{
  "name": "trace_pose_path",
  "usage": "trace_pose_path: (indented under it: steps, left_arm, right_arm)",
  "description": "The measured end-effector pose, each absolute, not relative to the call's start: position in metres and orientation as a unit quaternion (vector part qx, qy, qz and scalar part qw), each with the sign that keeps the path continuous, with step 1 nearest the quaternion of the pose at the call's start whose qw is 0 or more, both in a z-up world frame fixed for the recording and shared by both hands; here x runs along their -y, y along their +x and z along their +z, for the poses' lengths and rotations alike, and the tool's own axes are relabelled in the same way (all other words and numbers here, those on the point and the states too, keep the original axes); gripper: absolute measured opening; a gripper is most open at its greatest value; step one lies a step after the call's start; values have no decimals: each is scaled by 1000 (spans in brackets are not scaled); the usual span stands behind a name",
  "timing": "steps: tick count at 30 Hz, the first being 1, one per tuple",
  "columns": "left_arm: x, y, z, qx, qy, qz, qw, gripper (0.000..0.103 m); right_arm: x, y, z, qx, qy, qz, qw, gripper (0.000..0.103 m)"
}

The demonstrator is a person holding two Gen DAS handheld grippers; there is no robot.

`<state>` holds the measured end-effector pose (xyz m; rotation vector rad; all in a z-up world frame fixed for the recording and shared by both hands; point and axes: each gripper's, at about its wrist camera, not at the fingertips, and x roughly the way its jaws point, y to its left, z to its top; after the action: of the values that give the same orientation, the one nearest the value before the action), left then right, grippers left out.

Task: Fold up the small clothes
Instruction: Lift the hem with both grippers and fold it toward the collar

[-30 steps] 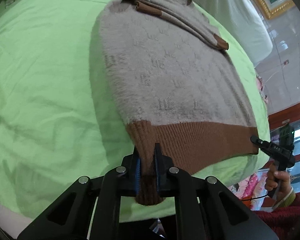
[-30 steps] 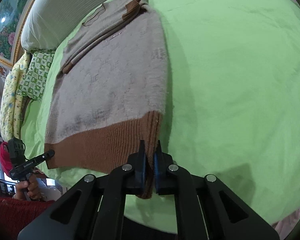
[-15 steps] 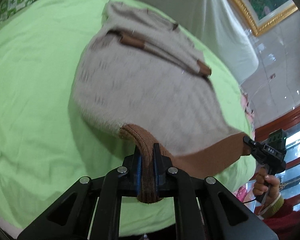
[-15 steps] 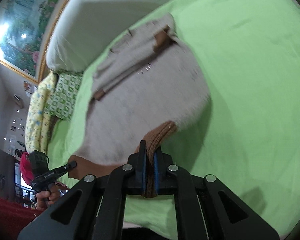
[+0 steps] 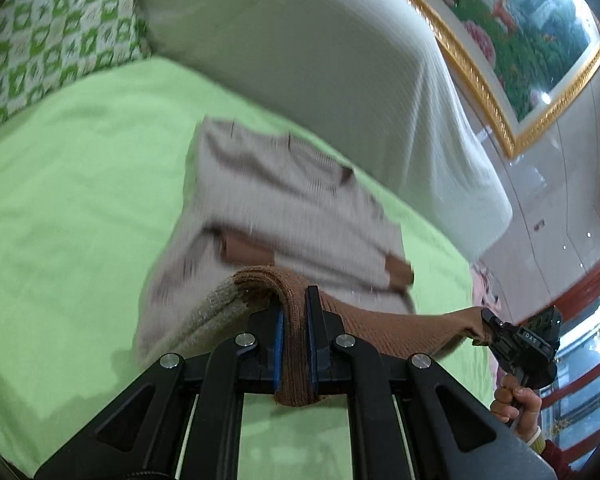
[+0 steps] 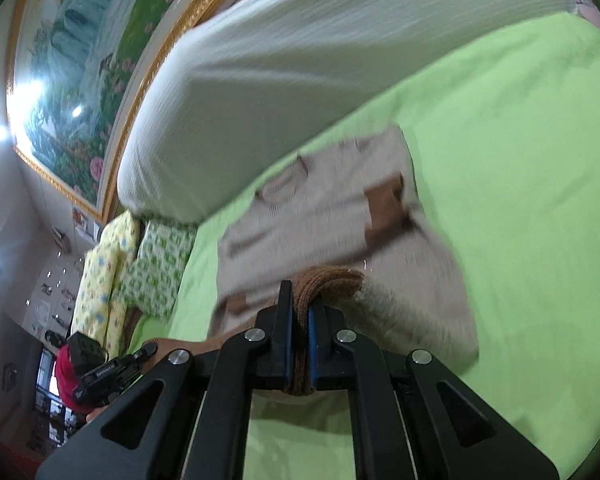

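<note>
Brown ribbed hem (image 5: pixel 294 344) sits pinched between my left gripper (image 5: pixel 295 322) pads, the fingers (image 5: pixel 274 344) clenched on it with a fold of knit hanging below them. My right gripper (image 6: pixel 299 322) grasps the hem's other corner the same way, its blue-lined fingers (image 6: pixel 286 336) tight on the brown band. In the left view the right gripper (image 5: pixel 486 318) shows at the far end of the hem, which stretches taut and lifted between the two, and a hand (image 5: pixel 516 404) grips its handle.

Beyond the pads, the sweater (image 5: pixel 284 216) is beige, its near part raised off the sheet and curling over towards the collar end, which lies flat. Two brown cuffs (image 5: pixel 246 250) rest on its body. The sweater lies on a green sheet (image 5: pixel 68 208), nearer the headboard (image 5: pixel 320 60) than the foot. A green-patterned pillow (image 5: pixel 52 44) lies at the sheet's far left corner, and a gold-framed painting (image 5: pixel 520 32) hangs above. Motion blur softens the knit's pattern.
</note>
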<state>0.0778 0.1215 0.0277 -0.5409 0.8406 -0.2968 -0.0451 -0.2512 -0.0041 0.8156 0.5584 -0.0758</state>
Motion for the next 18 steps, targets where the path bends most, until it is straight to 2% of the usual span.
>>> trace_pose_path:
  steps: [10, 18]
  left_arm:
    - [-112, 187, 22, -389, -248, -106, 881, 7]
    - [-113, 267, 0, -393, -259, -77, 879, 7]
  right_arm:
    - [300, 64, 0, -261, 386, -41, 884, 7]
    - [336, 142, -22, -281, 386, -52, 877, 7]
